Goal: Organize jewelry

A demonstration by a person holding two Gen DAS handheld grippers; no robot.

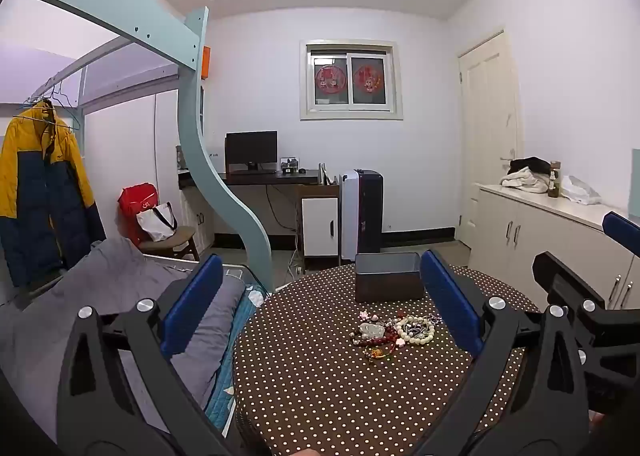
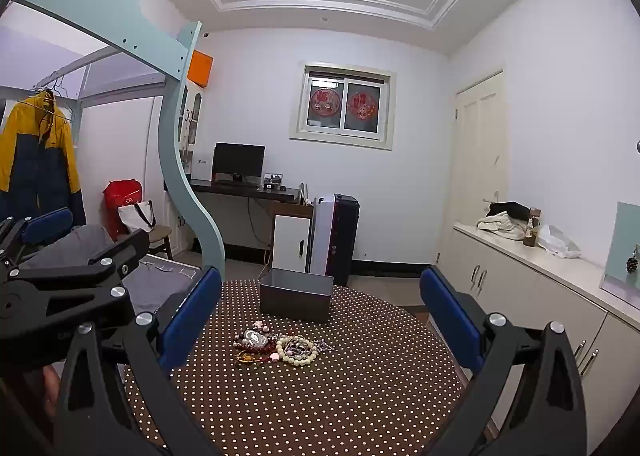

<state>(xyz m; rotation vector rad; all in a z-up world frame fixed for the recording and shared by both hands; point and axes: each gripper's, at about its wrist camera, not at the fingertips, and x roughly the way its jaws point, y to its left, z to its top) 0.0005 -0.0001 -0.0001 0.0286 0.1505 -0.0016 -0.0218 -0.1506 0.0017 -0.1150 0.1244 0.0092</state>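
Jewelry pile (image 1: 394, 332) heaped near centre of polka-dot surface (image 1: 320, 396), just in front of dark open box (image 1: 389, 277) standing at far edge. Pile made up of bead bracelets: cream bead loop (image 2: 298, 350) on the right side, dark red strands (image 2: 256, 346) and a pale, glassy-looking piece on the left, small pink bits at the fringes. Strands overlapping, possibly tangled; too small to tell for sure. Expected handling: light, limp, no stiffness to speak of; smooth round beads likely to roll and slip between flat pads; stringing perhaps fragile under a hard tug. Best hold judged to be across one loop's cord at an exposed outer arc, cream loop first, lifting slowly in case neighbours trail along. Left gripper (image 1: 320, 308) above near side of surface, jaws wide apart, nothing between. Right gripper (image 2: 320, 320) likewise, jaws fully apart and empty, pile framed between them.
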